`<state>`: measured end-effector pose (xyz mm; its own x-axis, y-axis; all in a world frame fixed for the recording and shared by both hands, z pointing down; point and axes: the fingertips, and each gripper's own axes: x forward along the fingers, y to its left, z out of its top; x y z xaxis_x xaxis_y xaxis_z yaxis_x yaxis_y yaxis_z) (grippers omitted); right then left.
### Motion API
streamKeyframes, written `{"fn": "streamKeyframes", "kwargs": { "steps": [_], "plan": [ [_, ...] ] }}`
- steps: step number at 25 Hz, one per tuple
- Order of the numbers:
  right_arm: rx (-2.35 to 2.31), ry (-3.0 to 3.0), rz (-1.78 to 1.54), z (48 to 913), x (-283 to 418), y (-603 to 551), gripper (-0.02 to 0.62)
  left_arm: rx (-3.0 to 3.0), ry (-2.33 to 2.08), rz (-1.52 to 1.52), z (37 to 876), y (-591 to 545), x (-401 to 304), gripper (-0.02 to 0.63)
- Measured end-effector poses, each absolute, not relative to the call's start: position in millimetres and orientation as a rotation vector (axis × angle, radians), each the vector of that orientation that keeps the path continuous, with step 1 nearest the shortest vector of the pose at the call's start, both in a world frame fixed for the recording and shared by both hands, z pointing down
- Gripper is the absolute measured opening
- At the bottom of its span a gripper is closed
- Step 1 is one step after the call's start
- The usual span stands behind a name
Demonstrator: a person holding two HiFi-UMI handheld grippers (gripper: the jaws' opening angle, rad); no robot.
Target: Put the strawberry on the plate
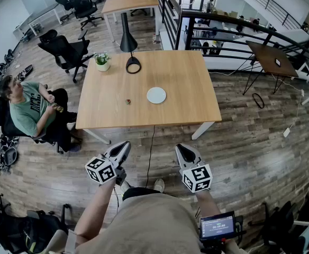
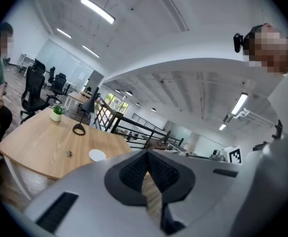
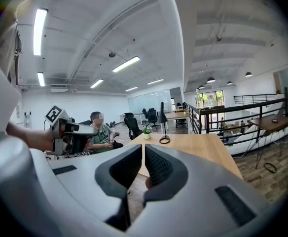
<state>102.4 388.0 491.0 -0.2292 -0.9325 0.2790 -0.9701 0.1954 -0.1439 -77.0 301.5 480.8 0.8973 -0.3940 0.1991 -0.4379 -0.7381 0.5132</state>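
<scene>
Your left tongs (image 2: 146,154) are closed, the pads meeting at their tips with nothing between them. Your right tongs (image 3: 143,148) are closed and empty as well. You hold the pair low in front of your body, side by side and apart from each other, above the wood floor (image 1: 239,142), short of the near edge of the worktop (image 1: 175,73) and touching nothing. The strawberry (image 1: 127,101) lies on the worktop toward its near side, near the white plate (image 1: 156,95) on the plate's left in the head view, and not on it. Farther back stand a black lamp (image 1: 133,64) and a potted plant (image 1: 102,61) to its left. A person (image 1: 27,110) in a green shirt sits off the worktop's left edge.
</scene>
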Motion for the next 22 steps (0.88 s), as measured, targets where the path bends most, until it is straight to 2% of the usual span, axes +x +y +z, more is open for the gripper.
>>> {"fn": "streamKeyframes", "kwargs": {
  "steps": [22],
  "plan": [
    [1.822, -2.443, 0.506, 486, 93, 353, 0.035, 2.48, -0.637, 0.095, 482, 279, -85, 0.001]
  ]
}}
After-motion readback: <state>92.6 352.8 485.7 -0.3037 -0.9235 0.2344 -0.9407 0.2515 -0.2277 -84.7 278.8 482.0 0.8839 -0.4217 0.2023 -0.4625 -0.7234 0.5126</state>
